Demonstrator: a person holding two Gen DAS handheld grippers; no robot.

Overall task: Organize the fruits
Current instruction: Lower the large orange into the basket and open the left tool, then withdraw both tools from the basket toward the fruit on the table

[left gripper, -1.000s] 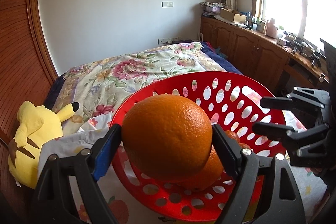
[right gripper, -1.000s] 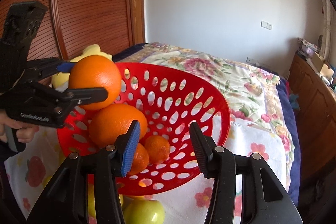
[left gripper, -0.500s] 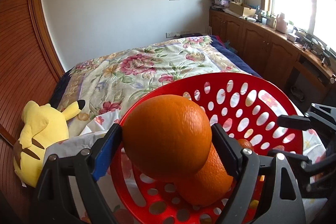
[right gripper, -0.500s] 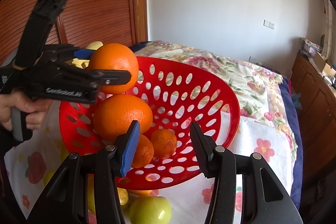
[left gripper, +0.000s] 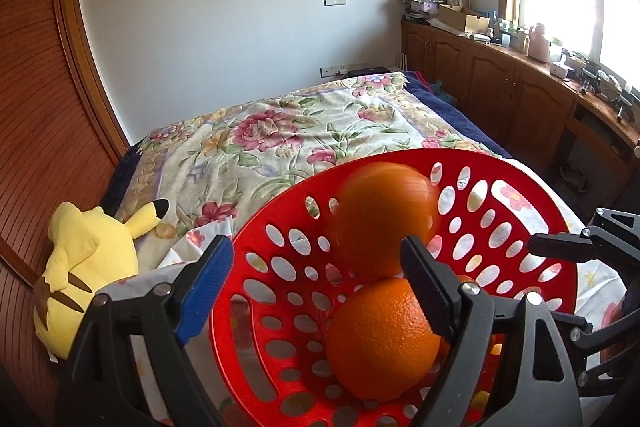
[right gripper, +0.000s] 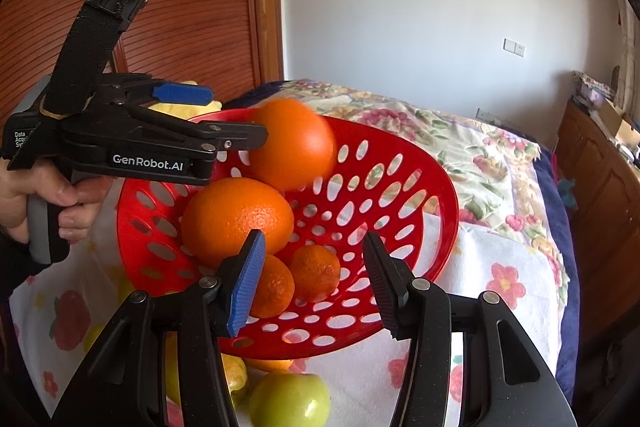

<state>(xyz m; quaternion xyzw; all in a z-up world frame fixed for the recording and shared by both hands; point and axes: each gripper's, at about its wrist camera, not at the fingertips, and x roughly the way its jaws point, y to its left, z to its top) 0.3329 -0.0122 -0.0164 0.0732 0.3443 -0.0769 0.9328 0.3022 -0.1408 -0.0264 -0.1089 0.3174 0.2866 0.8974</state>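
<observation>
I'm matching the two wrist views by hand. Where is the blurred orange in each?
Left wrist: the blurred orange sits at centre, against the far wall of the red basket, above the sharp large orange.
Right wrist: same orange at upper centre, just beyond the left gripper.
Shared landmark: the red basket.

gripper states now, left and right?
Left gripper: open, holding nothing; a blurred orange is past its fingers, over the red basket.
Right gripper: open, nothing between its jaws.
</observation>
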